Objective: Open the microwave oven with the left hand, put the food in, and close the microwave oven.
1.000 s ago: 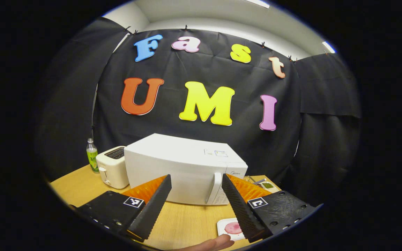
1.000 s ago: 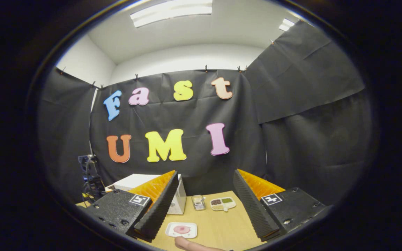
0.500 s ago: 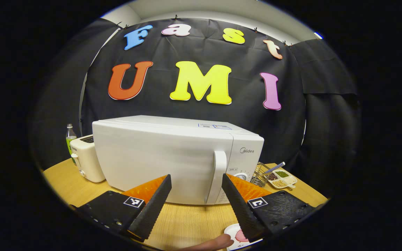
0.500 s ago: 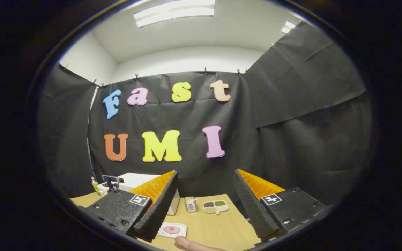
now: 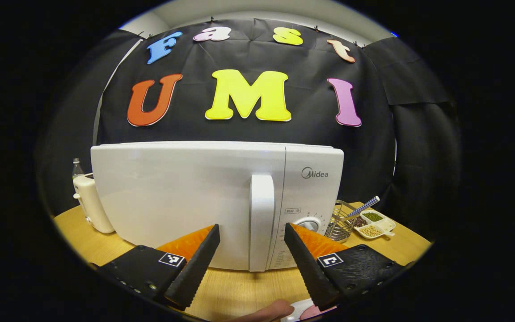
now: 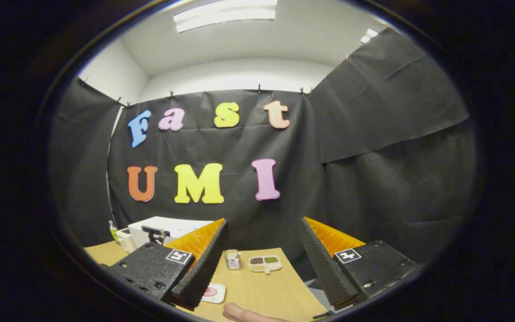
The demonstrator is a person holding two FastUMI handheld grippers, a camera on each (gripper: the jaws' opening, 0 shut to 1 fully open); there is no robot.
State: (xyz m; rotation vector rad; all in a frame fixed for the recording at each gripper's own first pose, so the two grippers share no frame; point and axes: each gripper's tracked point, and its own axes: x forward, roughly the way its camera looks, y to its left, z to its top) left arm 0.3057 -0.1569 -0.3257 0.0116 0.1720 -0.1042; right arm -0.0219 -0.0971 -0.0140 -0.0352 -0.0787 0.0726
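Note:
A white microwave oven [image 5: 186, 197] stands close in front in the left gripper view, its door shut. Its upright handle [image 5: 261, 221] rises just beyond the gap of my left gripper [image 5: 252, 264], which is open and touches nothing. A white plate with pink food [image 5: 304, 308] peeks out at the bottom edge beside a fingertip [image 5: 275, 309]. In the right gripper view my right gripper [image 6: 262, 266] is open and empty above the table. The plate of food [image 6: 213, 293] lies partly behind its left finger. The microwave oven [image 6: 172, 226] sits far left, with the other gripper [image 6: 155, 232] before it.
A white toaster [image 5: 88, 203] and a bottle [image 5: 77, 167] stand left of the microwave. A wire rack [image 5: 340, 223] and a divided dish of grains [image 5: 373, 225] sit to its right. The wooden table [image 6: 266, 290] ends at the right, past the dish [image 6: 264, 264].
My left gripper has moved forward toward the microwave, whose handle now lines up between its fingers. The right gripper has swung slightly, so the plate slid left behind its finger.

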